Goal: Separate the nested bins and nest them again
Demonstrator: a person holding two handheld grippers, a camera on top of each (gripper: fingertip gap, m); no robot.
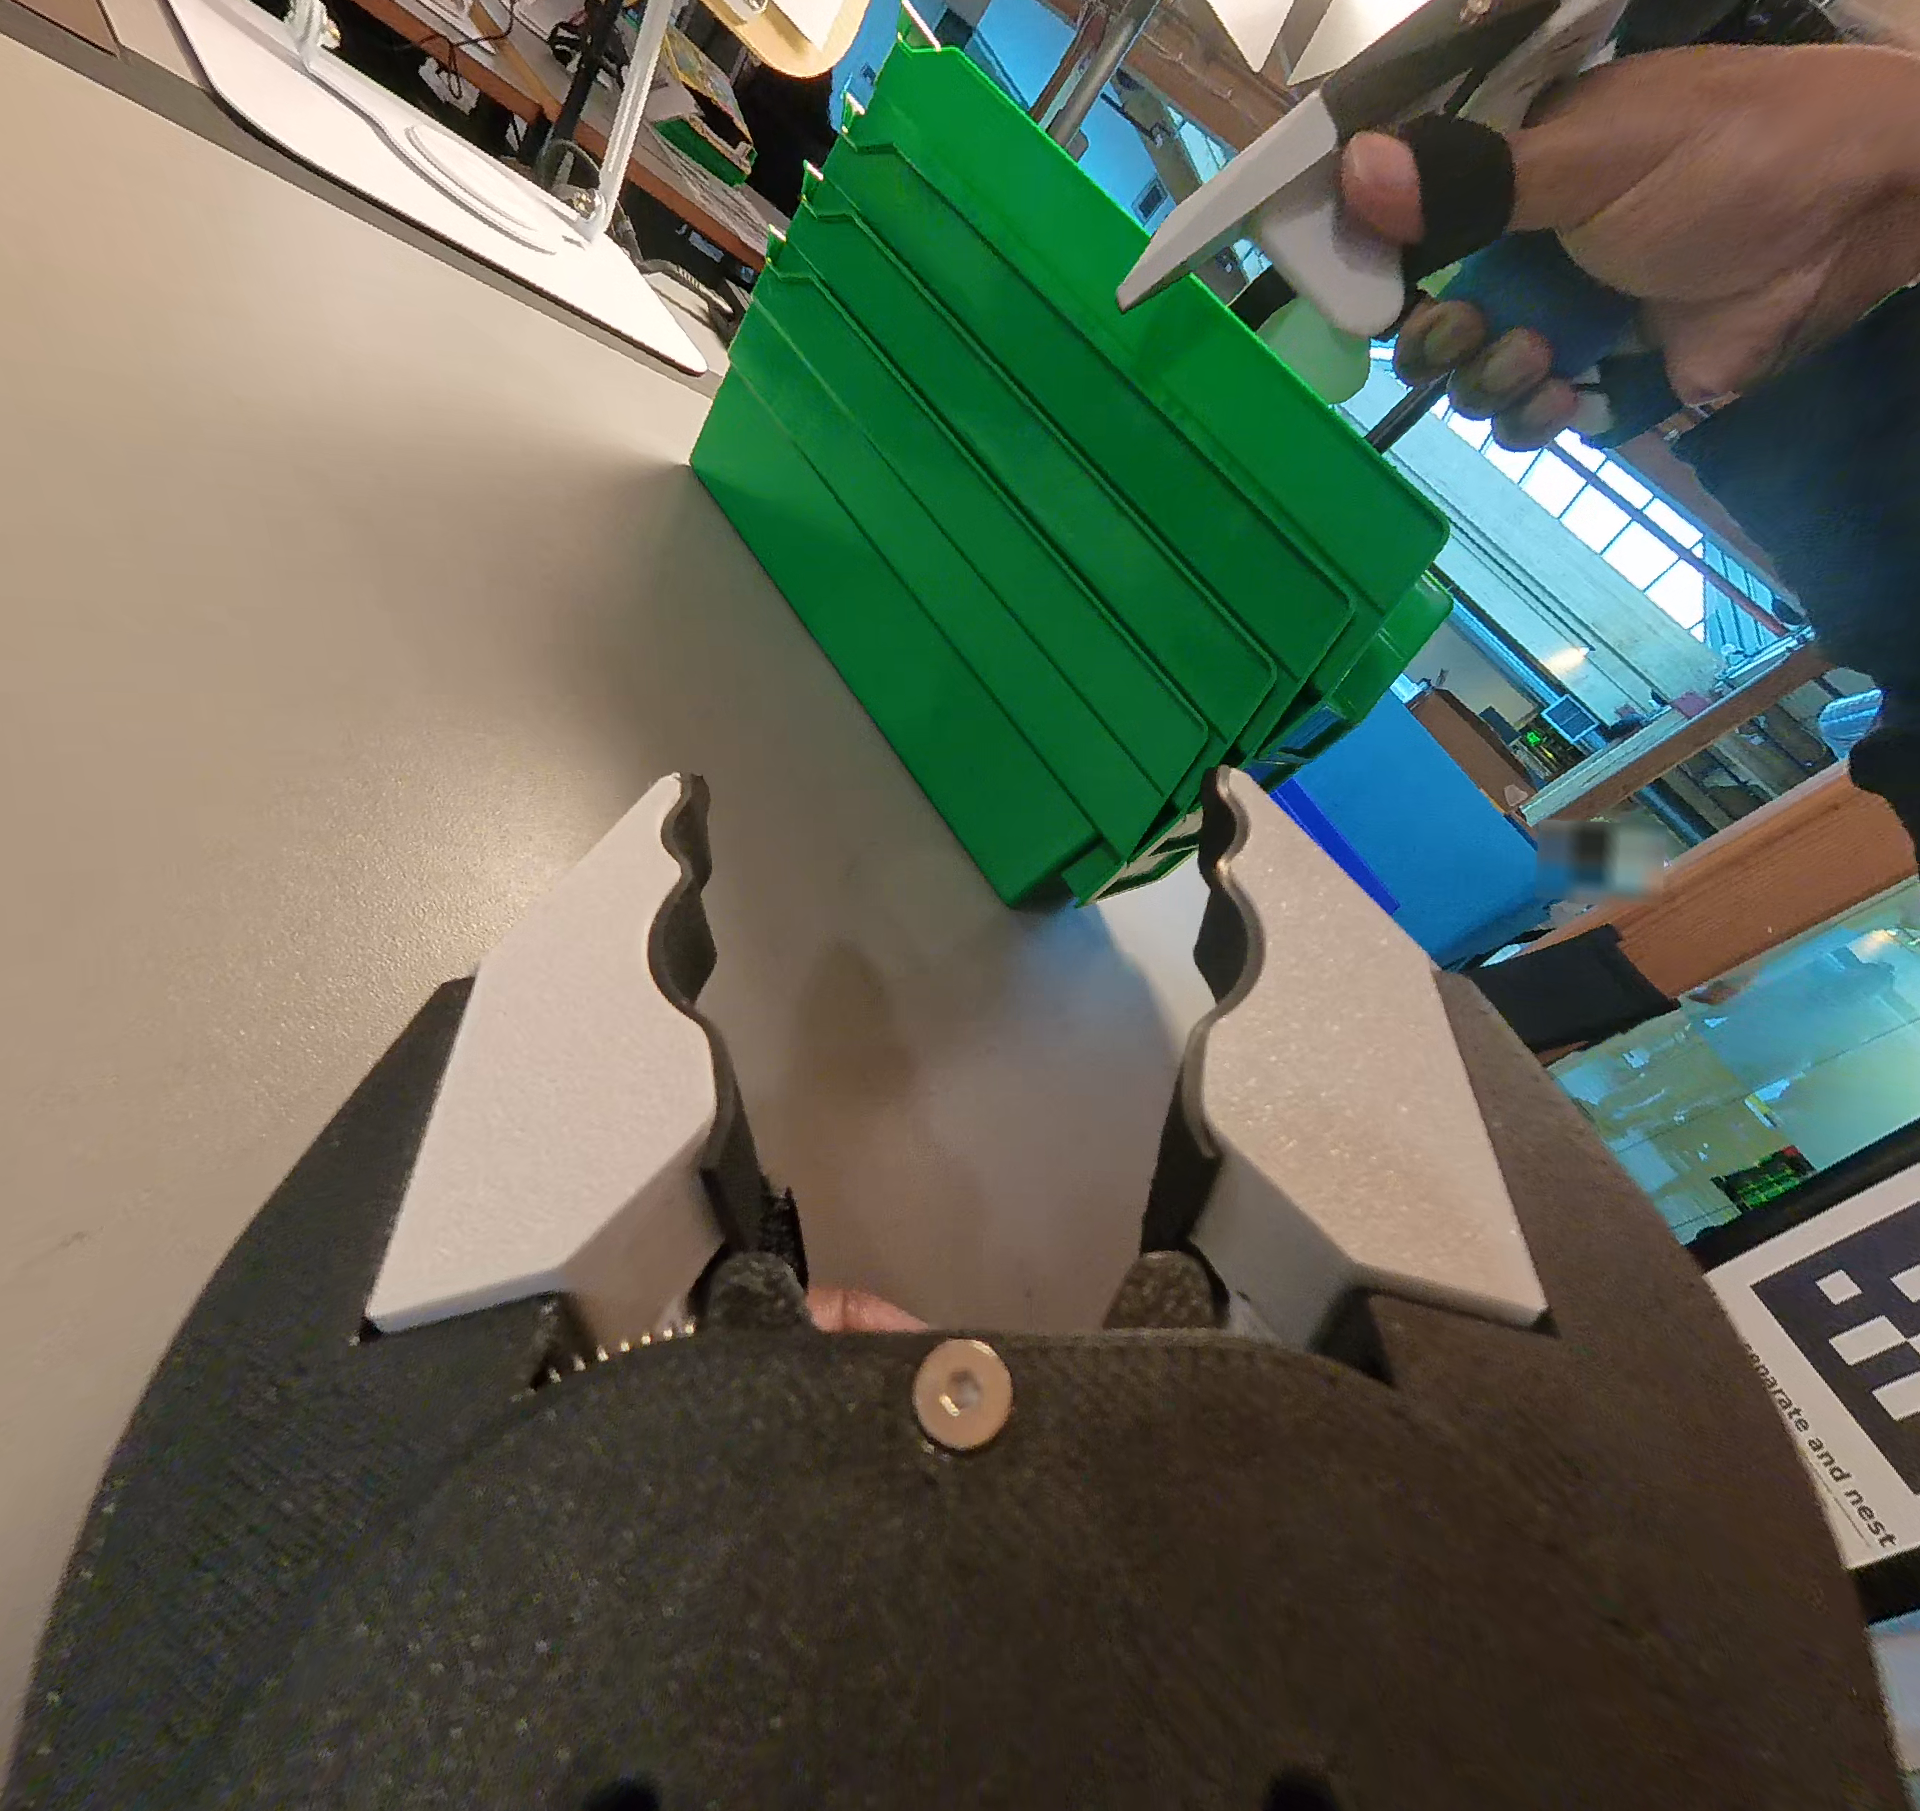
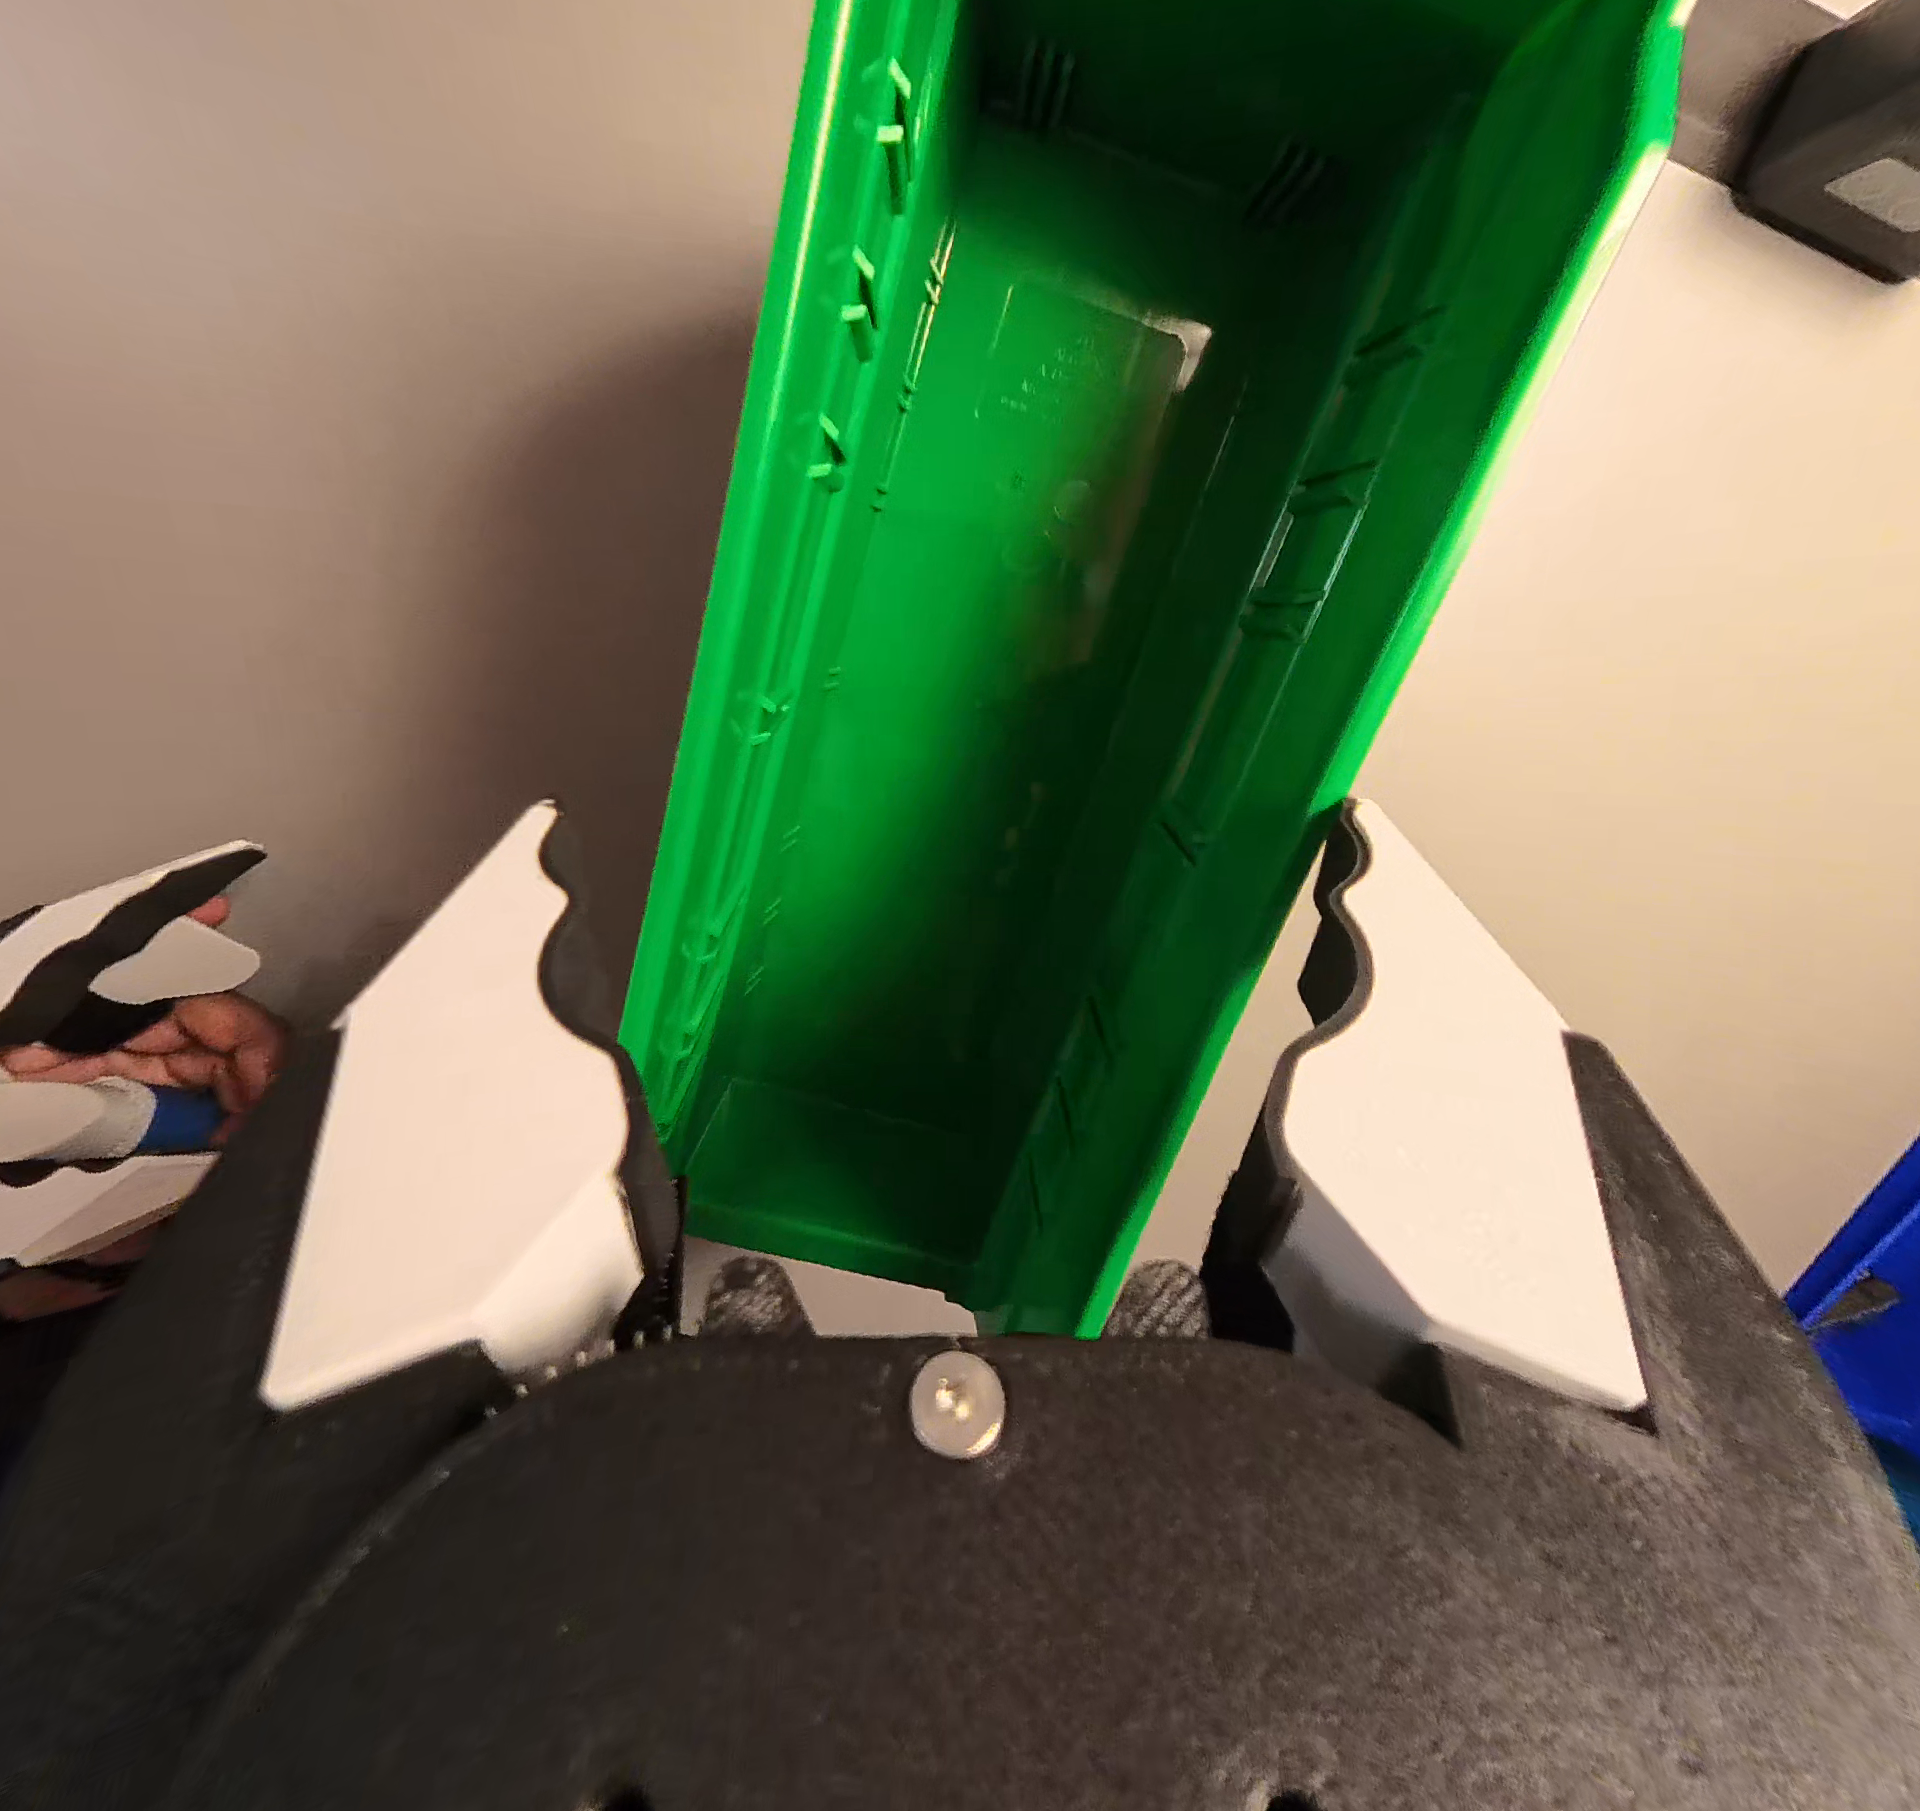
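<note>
A stack of several nested green bins [image 1: 1039,514] stands on the grey table [image 1: 312,618]. My left gripper [image 1: 951,795] is open and empty, low over the table just short of the stack's near corner. In the right wrist view I look down into the top green bin [image 2: 1039,670]. My right gripper [image 2: 945,816] is open, with its fingers wide on either side of this bin's near end; a gap shows between the left fingertip [image 2: 540,857] and the bin wall. Its white finger [image 1: 1226,213] also shows above the stack in the left wrist view. The left gripper shows at the left edge of the right wrist view [image 2: 156,920].
A blue bin [image 1: 1403,826] stands just behind the stack, also in the right wrist view [image 2: 1860,1283]. A white stand base [image 1: 416,161] lies at the far left. A dark block [image 2: 1849,172] sits at the table's edge. A printed card [image 1: 1839,1366] lies at the right.
</note>
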